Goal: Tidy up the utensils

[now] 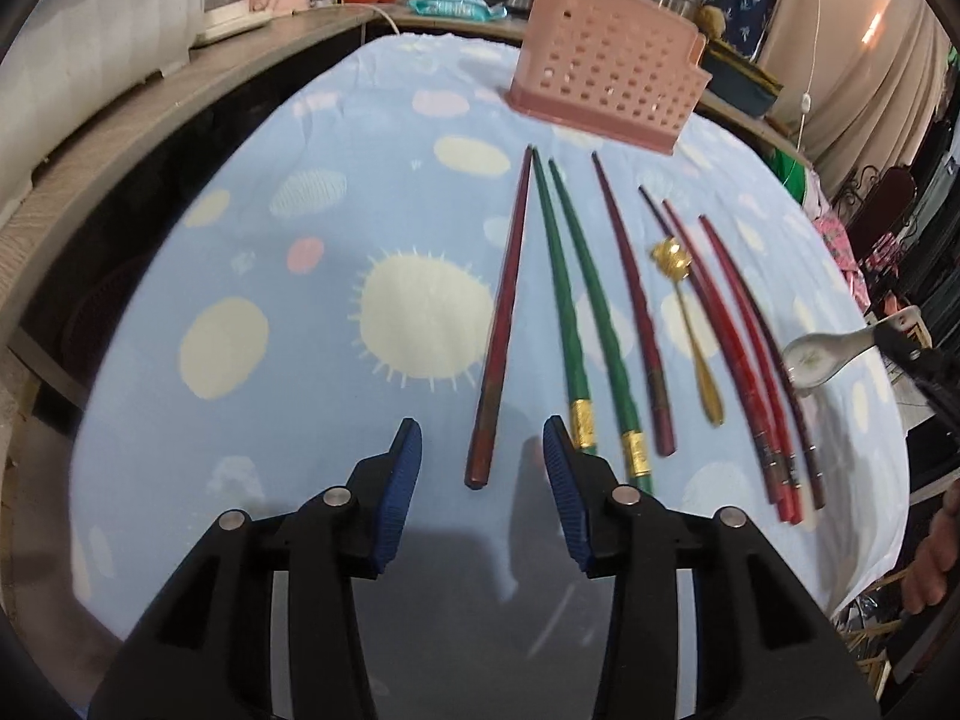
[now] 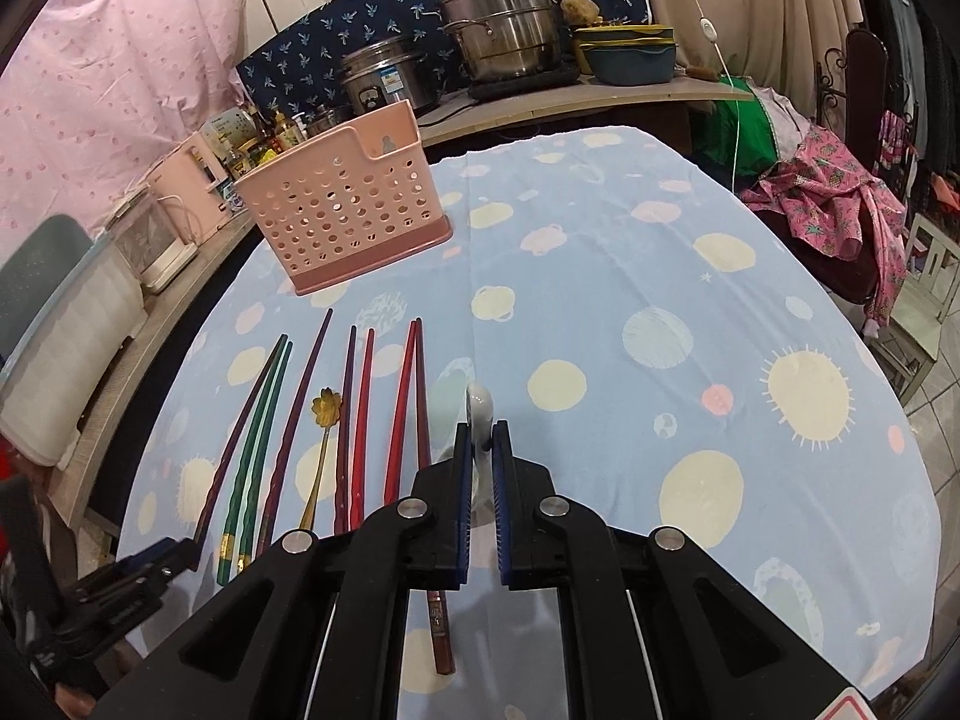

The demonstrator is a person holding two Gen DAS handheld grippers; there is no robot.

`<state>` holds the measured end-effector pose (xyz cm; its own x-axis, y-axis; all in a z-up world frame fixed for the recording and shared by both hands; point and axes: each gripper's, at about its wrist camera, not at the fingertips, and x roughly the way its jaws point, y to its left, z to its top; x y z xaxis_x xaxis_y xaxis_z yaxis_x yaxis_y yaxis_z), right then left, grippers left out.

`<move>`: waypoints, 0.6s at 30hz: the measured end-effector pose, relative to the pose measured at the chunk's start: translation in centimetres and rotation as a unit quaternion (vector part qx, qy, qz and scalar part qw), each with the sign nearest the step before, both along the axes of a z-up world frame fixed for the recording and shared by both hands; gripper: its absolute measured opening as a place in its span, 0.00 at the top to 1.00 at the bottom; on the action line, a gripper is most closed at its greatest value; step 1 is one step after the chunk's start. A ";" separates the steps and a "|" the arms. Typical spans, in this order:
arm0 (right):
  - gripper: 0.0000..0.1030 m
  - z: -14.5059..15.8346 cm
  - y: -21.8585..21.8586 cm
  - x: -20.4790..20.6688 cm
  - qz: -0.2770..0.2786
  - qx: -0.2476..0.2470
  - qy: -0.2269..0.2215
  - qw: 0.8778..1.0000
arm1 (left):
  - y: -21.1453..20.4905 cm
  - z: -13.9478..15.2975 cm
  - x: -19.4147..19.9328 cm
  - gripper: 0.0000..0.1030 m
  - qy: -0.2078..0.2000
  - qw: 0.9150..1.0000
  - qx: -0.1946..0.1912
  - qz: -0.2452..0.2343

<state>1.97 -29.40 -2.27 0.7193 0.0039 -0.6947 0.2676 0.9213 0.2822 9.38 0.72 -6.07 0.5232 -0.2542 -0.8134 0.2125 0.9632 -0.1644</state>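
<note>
Your left gripper (image 1: 483, 456) hangs over the near edge of the surface (image 1: 252, 276) with its fingers (image 1: 403, 480) partly apart and nothing pressed between them. The butt end of a dark red chopstick (image 1: 501, 324) lies on the cloth in the gap between them, touching neither pad. Just right of your right-hand finger lie two green chopsticks (image 1: 570, 312) with gold bands, side by side and fanning away from you. Further right comes another dark red chopstick (image 1: 630, 300), then a gold spoon (image 1: 696, 336) with a flower-shaped bowl, then a bunch of red and dark chopsticks (image 1: 750, 360) lying close together. Beyond the far tips of the whole row stands the pink perforated holder (image 1: 606, 84), upright, well apart from your fingers.

Your right gripper (image 2: 480, 444) sits to the right of that row, its fingers (image 2: 462, 480) closed tight on the handle of a white ceramic spoon (image 2: 480, 405), which is lifted clear of the cloth. In the left wrist view the spoon's bowl (image 1: 828, 357) shows at the right edge.
</note>
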 end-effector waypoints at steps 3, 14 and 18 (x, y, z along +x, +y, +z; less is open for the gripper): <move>0.94 0.0 0.0 0.0 0.000 0.001 0.000 1.000 | 0.0 -0.1 0.1 0.73 -0.008 1.000 0.003 -0.001; 0.94 0.4 -0.1 -0.2 -0.001 0.002 -0.004 1.000 | 0.7 0.8 0.4 0.93 -0.011 1.000 -0.016 -0.003; 0.94 2.0 -0.1 -0.3 0.001 -0.003 -0.022 1.000 | 1.3 3.1 0.1 0.93 -0.034 0.999 -0.024 0.001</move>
<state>1.72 -29.53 -0.31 0.7490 0.0010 -0.6626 0.2538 0.9233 0.2882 9.50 1.98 -2.97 0.5777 -0.2917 -0.7623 0.2239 0.9548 -0.1957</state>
